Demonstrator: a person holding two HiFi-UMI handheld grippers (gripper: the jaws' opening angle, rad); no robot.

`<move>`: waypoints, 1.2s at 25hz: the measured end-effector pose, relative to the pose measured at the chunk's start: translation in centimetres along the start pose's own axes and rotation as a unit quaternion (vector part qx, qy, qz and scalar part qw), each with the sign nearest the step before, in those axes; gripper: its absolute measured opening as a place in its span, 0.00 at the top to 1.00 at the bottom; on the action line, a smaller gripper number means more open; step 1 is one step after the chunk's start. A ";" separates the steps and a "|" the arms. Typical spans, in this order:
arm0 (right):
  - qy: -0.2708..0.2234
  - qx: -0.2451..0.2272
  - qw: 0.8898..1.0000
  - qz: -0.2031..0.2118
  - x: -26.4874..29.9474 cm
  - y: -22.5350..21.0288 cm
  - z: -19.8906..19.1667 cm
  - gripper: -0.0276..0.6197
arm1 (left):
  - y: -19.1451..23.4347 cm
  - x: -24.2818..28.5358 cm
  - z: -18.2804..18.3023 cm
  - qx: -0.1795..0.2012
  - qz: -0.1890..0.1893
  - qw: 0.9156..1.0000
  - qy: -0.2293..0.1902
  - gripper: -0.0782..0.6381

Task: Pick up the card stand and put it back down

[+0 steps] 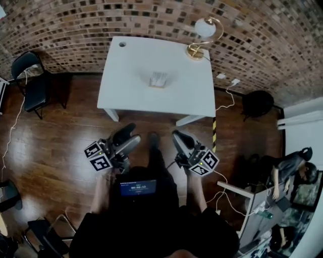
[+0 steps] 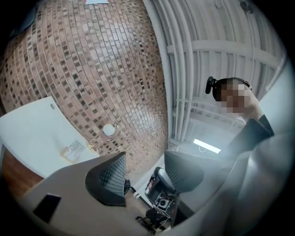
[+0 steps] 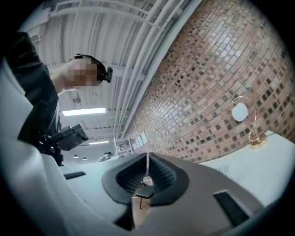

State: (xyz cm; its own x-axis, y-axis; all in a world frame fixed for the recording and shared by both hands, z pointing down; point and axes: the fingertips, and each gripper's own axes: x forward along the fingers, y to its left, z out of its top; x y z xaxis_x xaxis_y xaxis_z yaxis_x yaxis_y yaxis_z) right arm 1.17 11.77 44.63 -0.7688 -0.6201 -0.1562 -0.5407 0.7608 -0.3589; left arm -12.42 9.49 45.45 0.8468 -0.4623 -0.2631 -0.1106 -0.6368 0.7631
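Observation:
The card stand (image 1: 158, 79) is a small clear holder with a printed card, standing near the middle of the white table (image 1: 126, 95); it also shows in the left gripper view (image 2: 73, 150). Both grippers hang well short of the table, over the wooden floor in front of the person. My left gripper (image 1: 129, 136) is open with nothing between its jaws, its tip (image 2: 145, 174) pointing up toward the brick wall. My right gripper (image 1: 181, 139) is shut with its pads (image 3: 147, 174) meeting on nothing.
A gold desk lamp with a white globe (image 1: 204, 30) stands at the table's far right corner. A black chair (image 1: 30, 80) sits left of the table, a dark stool (image 1: 257, 103) to the right. Cables run over the floor (image 1: 227, 103). A curved brick wall (image 1: 151, 15) backs the table.

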 end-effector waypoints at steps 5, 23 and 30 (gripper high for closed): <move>0.039 -0.001 0.998 -0.042 -3.2 7.9 -2.9 0.93 | -2.4 -5.0 -2.9 -0.042 -0.030 0.999 -0.008 0.54; -0.008 -0.023 0.999 -0.049 -12.4 13.6 -0.3 0.93 | -11.1 -2.0 -10.7 -0.009 -0.046 0.998 0.033 0.54; -0.014 0.000 1.000 -0.013 -18.2 12.4 -0.1 0.93 | -14.3 1.6 -15.8 0.002 -0.021 0.998 0.052 0.54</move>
State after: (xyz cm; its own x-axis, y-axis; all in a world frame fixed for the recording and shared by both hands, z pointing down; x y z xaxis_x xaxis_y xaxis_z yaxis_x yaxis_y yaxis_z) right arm 8.45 32.56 43.08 -0.7451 -0.6443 -0.1727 -0.5596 0.7446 -0.3639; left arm -1.30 27.63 43.46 0.9003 -0.3684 -0.2318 -0.0759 -0.6572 0.7499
